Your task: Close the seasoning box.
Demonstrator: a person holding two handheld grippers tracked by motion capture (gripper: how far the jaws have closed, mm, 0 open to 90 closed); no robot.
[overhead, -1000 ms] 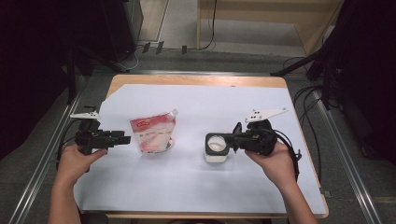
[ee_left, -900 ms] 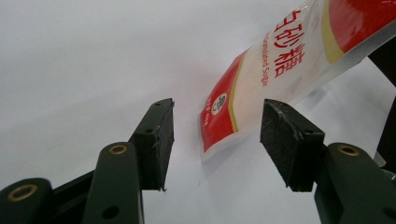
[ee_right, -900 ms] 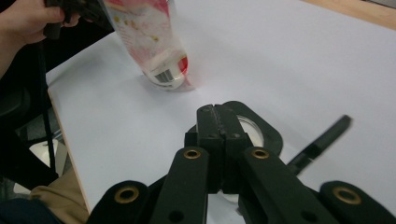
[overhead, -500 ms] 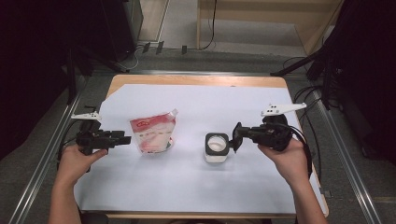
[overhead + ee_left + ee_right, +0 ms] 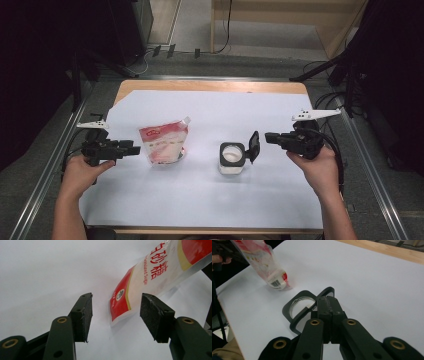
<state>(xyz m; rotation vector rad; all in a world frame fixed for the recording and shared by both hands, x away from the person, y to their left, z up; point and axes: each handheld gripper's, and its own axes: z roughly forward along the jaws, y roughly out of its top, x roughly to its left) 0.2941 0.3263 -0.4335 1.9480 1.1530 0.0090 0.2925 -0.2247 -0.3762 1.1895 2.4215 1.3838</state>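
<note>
The left hand-held gripper [image 5: 131, 149] is held with its jaws spread wide, a sugar pouch [image 5: 163, 143] standing just beside them at 3 o'clock, untouched. The right hand-held gripper [image 5: 269, 137] is seen with its jaws pressed together on nothing, a small clear jar [image 5: 232, 158] with its black hinged lid [image 5: 254, 145] flipped up lying near it at 9 o'clock on the white worktop [image 5: 210, 205]. The pouch is judged soft, light and slick; its film is likely to buckle under pressure, so the flat upper seam below the corner spout is suggested as the place to be gripped. The jar is judged rigid and light, apt to slide or tip if nudged; its body is the safer hold. The pouch's spout cap is too small to be made out, and the pouch's fill level is concealed. In the right gripper view, the jar's far wall is masked by the jaws.
</note>
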